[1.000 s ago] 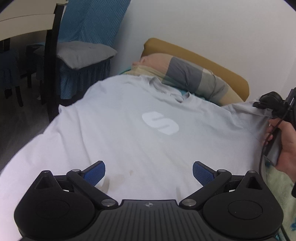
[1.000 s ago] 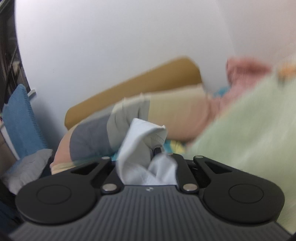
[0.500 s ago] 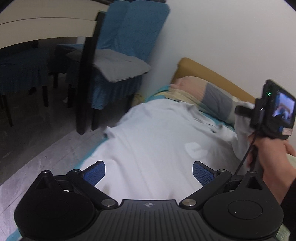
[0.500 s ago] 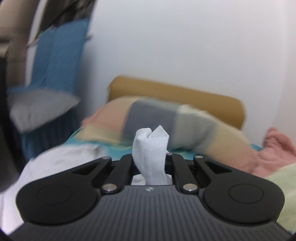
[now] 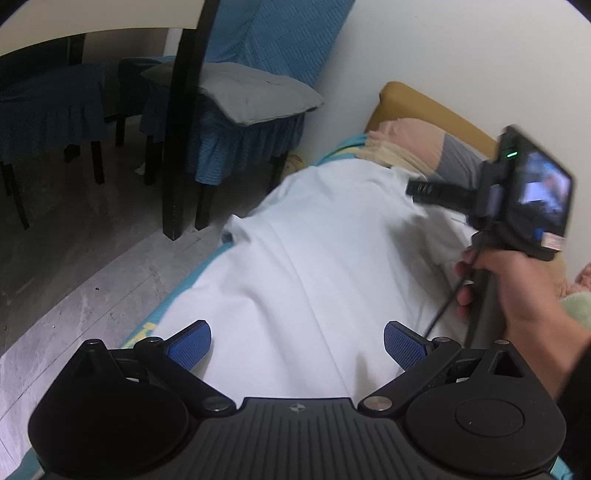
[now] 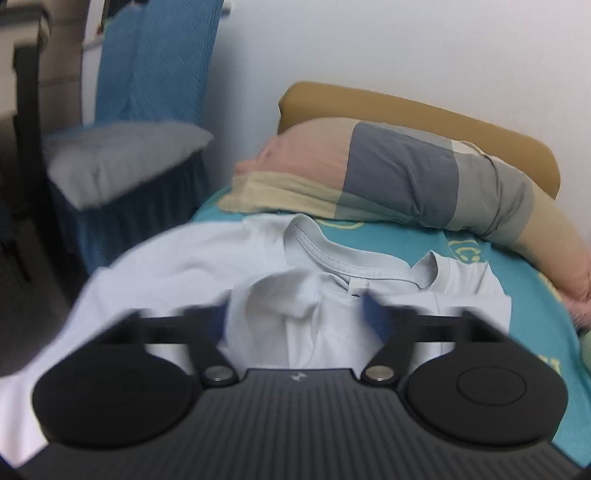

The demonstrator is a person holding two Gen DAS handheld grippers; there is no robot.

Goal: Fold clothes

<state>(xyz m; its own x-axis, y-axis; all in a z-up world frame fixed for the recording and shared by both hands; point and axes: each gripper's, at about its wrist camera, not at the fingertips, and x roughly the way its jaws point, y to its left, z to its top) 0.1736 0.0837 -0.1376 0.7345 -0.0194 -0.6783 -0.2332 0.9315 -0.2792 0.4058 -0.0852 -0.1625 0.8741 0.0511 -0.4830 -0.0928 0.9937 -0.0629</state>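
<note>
The pale grey T-shirt (image 5: 321, 266) lay spread on the bed, over a teal sheet (image 6: 524, 291) with yellow prints, and its collar (image 6: 347, 258) pointed toward the striped pillow (image 6: 399, 184) at the mustard headboard (image 6: 406, 107). In the right wrist view one side of the shirt was folded in over the body, so a sleeve (image 6: 284, 295) lay bunched just below the collar. The right gripper (image 6: 295, 317) hovered over this bunched part with its jaws apart; the fingers were blurred by motion, so I could not say surely if they touched the cloth, but they did not seem to pinch it. The left gripper (image 5: 297, 341) stood wide, with its blue pads (image 5: 190, 343) spread over the lower part of the shirt and holding nothing. In the left wrist view a hand (image 5: 517, 284) held the handle of the right gripper above the far side of the shirt, and a small screen (image 5: 543, 188) glowed on its back. Beside the bed stood a chair with a blue cover (image 5: 273, 33) and a grey cushion (image 5: 251, 92), on a grey floor (image 5: 85, 273).
</note>
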